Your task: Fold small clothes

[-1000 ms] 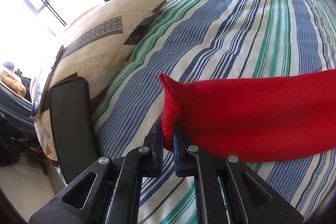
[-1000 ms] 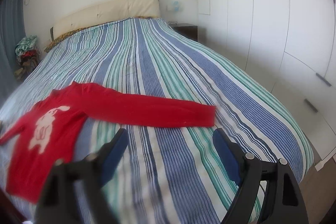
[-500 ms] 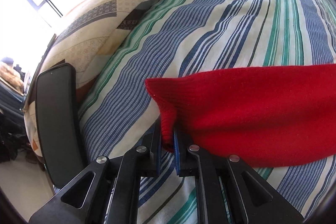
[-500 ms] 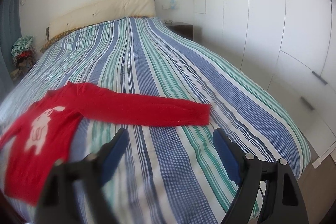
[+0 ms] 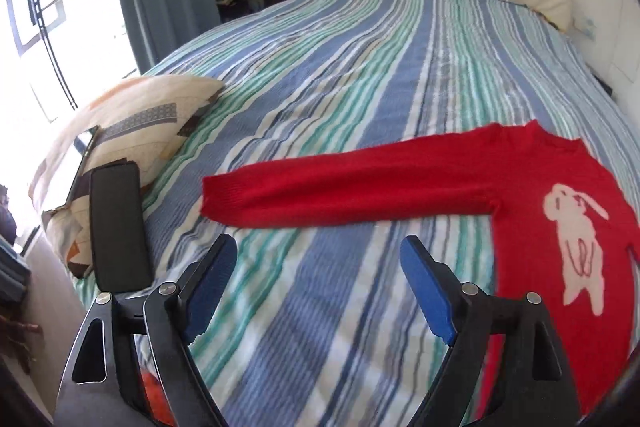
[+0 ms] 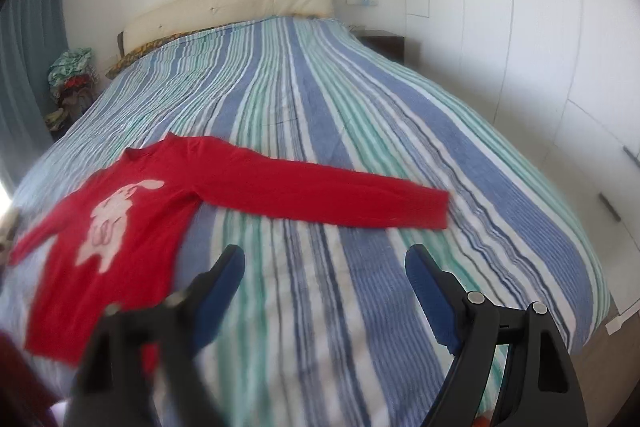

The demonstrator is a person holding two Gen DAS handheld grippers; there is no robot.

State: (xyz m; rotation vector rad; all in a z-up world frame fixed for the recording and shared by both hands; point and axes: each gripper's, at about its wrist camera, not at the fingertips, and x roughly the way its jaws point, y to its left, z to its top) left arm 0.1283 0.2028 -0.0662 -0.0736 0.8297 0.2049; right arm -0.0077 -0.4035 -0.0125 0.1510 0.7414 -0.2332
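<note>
A small red sweater (image 5: pixel 540 195) with a white rabbit motif lies flat on the striped bed, both sleeves spread out sideways. In the left wrist view its left sleeve (image 5: pixel 340 195) stretches toward me, the cuff just beyond my left gripper (image 5: pixel 316 283), which is open and empty above the bedspread. In the right wrist view the sweater (image 6: pixel 120 211) lies at the left and its other sleeve (image 6: pixel 328 195) runs right. My right gripper (image 6: pixel 326 283) is open and empty, short of that sleeve.
The bed (image 6: pixel 360 107) has a blue, green and white striped cover. A patterned pillow (image 5: pixel 132 131) and a black flat object (image 5: pixel 118 227) sit at the bed's left edge. White wardrobes (image 6: pixel 540 47) stand right; a headboard (image 6: pixel 232 3) at the far end.
My left gripper let go of the sleeve cuff, opened wide and pulled back and up. The sleeve now lies flat. The right gripper stayed open and shifted slightly.
</note>
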